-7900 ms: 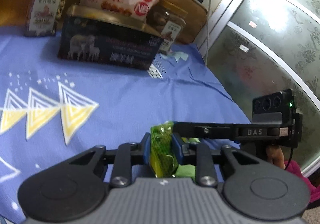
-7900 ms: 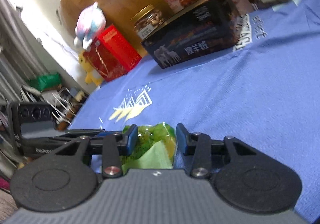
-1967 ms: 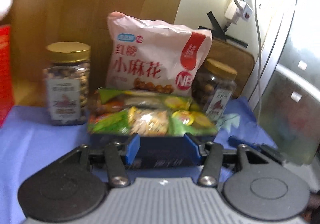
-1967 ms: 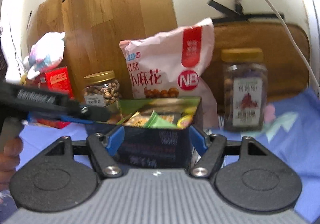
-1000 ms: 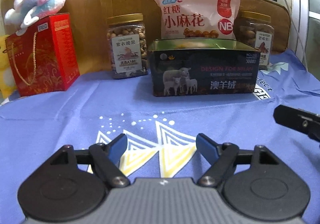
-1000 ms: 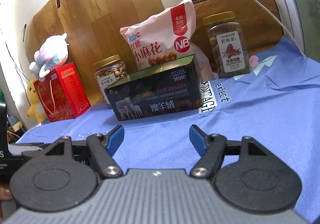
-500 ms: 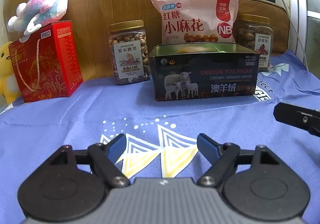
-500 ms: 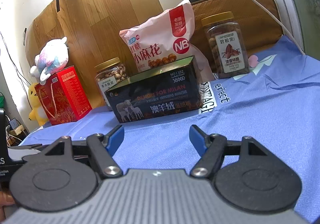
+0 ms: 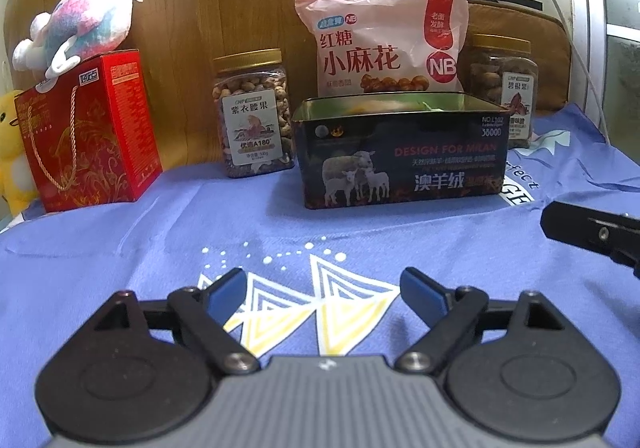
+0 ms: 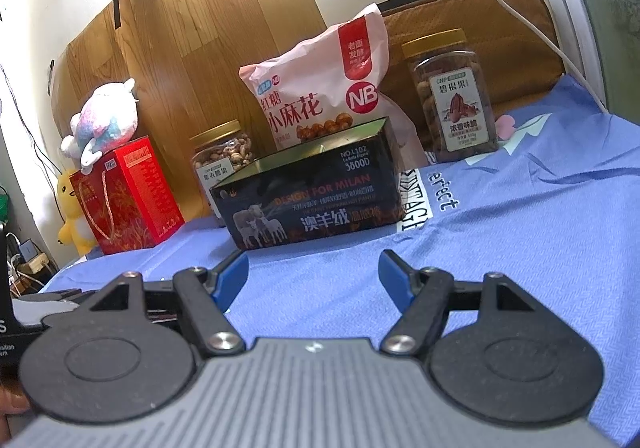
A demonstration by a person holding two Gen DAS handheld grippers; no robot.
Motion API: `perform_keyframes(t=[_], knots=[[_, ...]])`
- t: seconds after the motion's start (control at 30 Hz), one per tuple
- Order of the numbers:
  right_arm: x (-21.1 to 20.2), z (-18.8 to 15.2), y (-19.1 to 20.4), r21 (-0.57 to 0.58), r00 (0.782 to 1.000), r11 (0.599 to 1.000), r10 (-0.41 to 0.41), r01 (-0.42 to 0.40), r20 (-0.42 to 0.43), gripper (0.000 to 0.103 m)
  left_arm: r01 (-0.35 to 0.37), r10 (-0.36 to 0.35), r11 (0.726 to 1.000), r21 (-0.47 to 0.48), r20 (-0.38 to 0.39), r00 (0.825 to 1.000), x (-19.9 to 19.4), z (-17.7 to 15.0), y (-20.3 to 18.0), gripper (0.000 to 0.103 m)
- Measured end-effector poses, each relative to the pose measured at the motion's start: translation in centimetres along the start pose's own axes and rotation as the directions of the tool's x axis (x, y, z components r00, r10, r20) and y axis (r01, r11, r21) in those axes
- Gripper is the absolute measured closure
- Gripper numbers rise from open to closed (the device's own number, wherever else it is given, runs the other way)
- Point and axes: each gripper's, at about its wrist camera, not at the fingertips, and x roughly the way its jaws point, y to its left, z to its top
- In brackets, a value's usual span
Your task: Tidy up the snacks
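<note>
A dark open tin box (image 9: 402, 152) with sheep printed on it stands on the blue cloth (image 9: 280, 232); snack packets just show above its rim. It also shows in the right wrist view (image 10: 312, 204). My left gripper (image 9: 324, 290) is open and empty, low over the cloth well in front of the tin. My right gripper (image 10: 314, 274) is open and empty, also in front of the tin. Its arm tip (image 9: 592, 234) shows at the right edge of the left wrist view.
Behind the tin lean a pink snack bag (image 9: 384, 44), a cashew jar (image 9: 254, 114) to its left and a pecan jar (image 9: 504, 88) to its right. A red gift box (image 9: 86, 132) with a plush toy (image 9: 80, 24) stands far left. A wooden board backs them.
Both grippers held a green snack packet earlier, then hovered open over the tin with packets inside. Since then both have drawn back; in the last half second almost nothing moved.
</note>
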Motion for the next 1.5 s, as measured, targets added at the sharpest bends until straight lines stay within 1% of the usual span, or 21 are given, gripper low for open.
perform_keyframes(t=[0.5, 1.5], knots=[[-0.22, -0.02, 0.05, 0.004, 1.0, 1.0, -0.004, 0.003, 0.017, 0.029, 0.006, -0.006, 1.0, 0.008, 0.013, 1.0, -0.17, 0.0, -0.09, 0.013], [-0.31, -0.04, 0.02, 0.005, 1.0, 1.0, -0.002, 0.002, 0.018, 0.029, -0.001, 0.001, 1.0, 0.004, 0.013, 1.0, -0.33, -0.02, -0.31, 0.011]])
